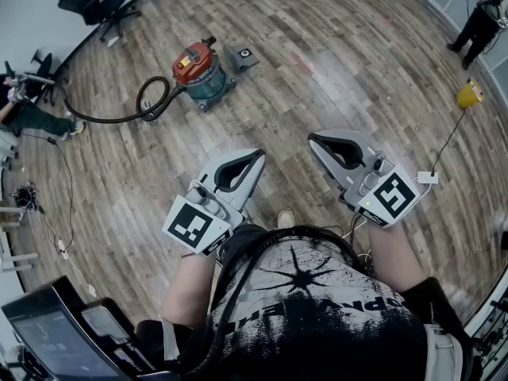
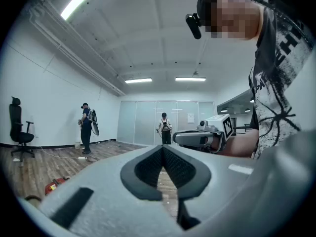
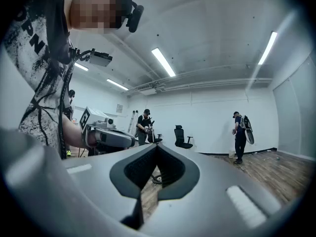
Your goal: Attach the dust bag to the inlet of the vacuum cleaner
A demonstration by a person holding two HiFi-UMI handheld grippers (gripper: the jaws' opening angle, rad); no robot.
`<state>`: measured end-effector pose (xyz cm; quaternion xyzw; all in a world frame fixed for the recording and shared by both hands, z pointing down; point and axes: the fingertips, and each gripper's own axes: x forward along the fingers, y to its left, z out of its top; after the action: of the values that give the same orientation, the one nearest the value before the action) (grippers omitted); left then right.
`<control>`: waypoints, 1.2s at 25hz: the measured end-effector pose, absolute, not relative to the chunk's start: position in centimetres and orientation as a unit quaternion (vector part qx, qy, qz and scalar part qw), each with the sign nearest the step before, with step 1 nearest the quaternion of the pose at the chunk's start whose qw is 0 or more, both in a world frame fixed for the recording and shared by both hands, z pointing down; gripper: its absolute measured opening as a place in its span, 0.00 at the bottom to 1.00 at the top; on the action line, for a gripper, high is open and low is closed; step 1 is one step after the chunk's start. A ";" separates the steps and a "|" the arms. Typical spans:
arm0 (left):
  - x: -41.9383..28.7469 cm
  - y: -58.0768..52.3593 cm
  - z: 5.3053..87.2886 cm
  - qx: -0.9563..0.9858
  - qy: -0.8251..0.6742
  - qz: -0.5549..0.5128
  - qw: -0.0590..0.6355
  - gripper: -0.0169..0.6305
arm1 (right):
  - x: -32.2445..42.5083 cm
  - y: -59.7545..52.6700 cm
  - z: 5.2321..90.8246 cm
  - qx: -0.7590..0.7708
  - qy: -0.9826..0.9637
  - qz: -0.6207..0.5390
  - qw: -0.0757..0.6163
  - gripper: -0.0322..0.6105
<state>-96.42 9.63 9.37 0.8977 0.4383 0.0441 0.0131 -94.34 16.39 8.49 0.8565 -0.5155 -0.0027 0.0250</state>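
Observation:
The vacuum cleaner, a teal drum with a red top, stands on the wood floor far ahead, its black hose looping to the left. A flat grey piece with a dark round hole, seemingly the dust bag, lies just right of it. My left gripper and right gripper are held level in front of my chest, well short of the vacuum. Both are shut with nothing between the jaws. In the left gripper view the right gripper shows beside the closed tips; a red bit of the vacuum shows low left.
A black office chair stands at the far left wall. A yellow object on a cable and a small white box lie to the right. One person stands at the far right, another at the left. A screen is by my left side.

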 end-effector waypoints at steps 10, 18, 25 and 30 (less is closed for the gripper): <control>-96.6 10.6 9.1 0.892 0.449 0.045 0.004 0.04 | -94.2 17.6 8.8 0.866 -0.499 0.000 0.014 0.06; -95.8 11.2 8.7 0.889 0.456 0.030 0.002 0.04 | -93.9 17.9 7.8 0.862 -0.506 -0.019 -0.020 0.06; -95.0 12.7 9.3 0.890 0.455 0.038 0.000 0.04 | -93.4 19.1 8.4 0.862 -0.505 -0.025 0.005 0.06; -95.4 12.7 9.5 0.891 0.452 0.036 -0.002 0.04 | -93.5 20.1 8.6 0.869 -0.493 -0.026 0.008 0.06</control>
<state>-95.41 12.67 9.46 0.8913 0.4519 0.0360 -0.0021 -93.45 20.07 8.62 0.8694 -0.4933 -0.0265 0.0082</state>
